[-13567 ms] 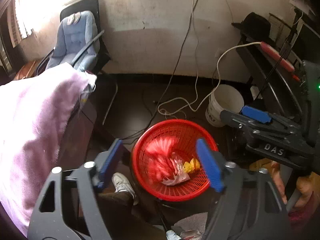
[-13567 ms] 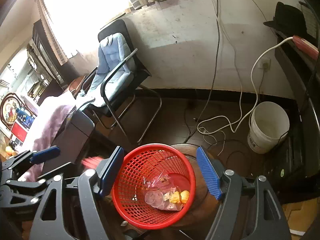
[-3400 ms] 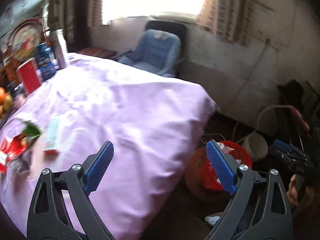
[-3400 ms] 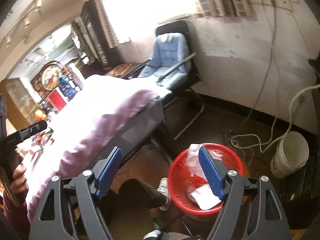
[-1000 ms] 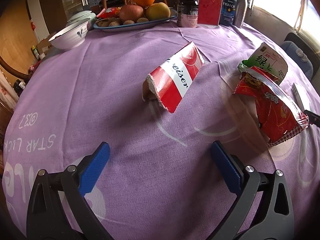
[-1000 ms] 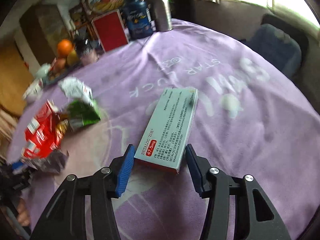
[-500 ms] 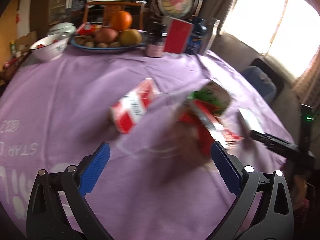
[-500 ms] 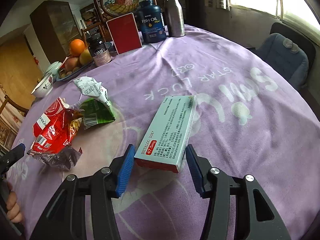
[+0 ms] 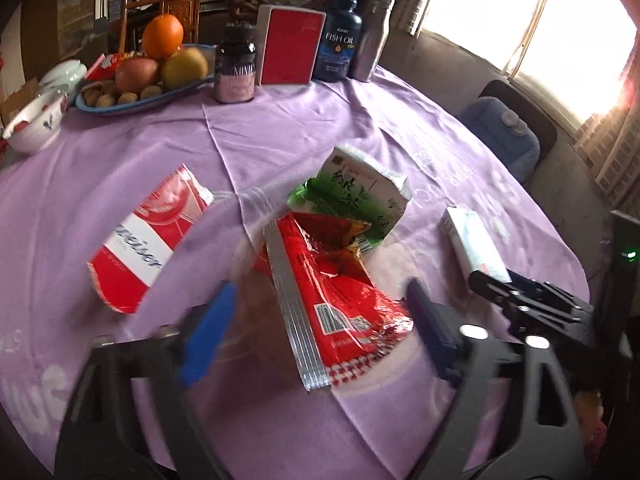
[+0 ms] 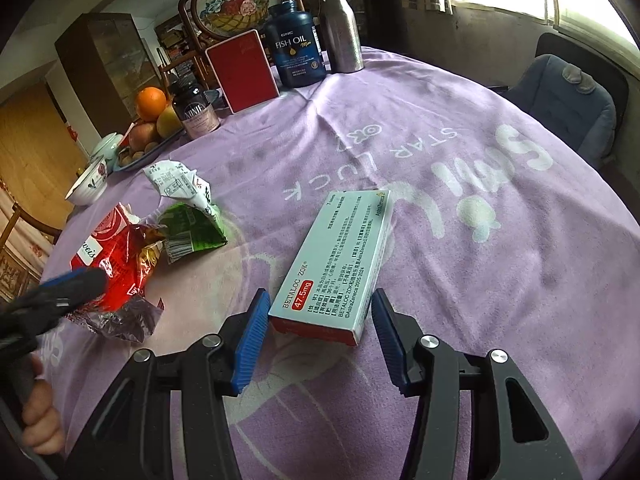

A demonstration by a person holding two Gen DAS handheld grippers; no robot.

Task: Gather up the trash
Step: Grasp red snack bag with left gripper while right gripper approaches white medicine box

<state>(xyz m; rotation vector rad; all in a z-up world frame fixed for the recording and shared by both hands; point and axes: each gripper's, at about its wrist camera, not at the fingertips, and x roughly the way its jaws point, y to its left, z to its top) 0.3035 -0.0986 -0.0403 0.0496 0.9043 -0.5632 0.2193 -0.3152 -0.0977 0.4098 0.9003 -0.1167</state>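
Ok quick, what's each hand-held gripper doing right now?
Left hand-held gripper: closing around the red snack wrapper, not pressing it yet.
Right hand-held gripper: open, straddling the medicine box.

Matt lilac cloth [image 10: 460, 208] covering the surface; glossy red foil wrapper [image 9: 336, 280]; smooth cardboard medicine box [image 10: 340, 268]; brushed metal bottle [image 10: 340, 24].

The right gripper [image 10: 318, 338] straddles the near end of a medicine box [image 10: 336, 270] on the purple tablecloth [image 10: 460, 208].

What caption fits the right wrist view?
Right tool straddles a medicine box on the purple tablecloth, wrappers alongside.
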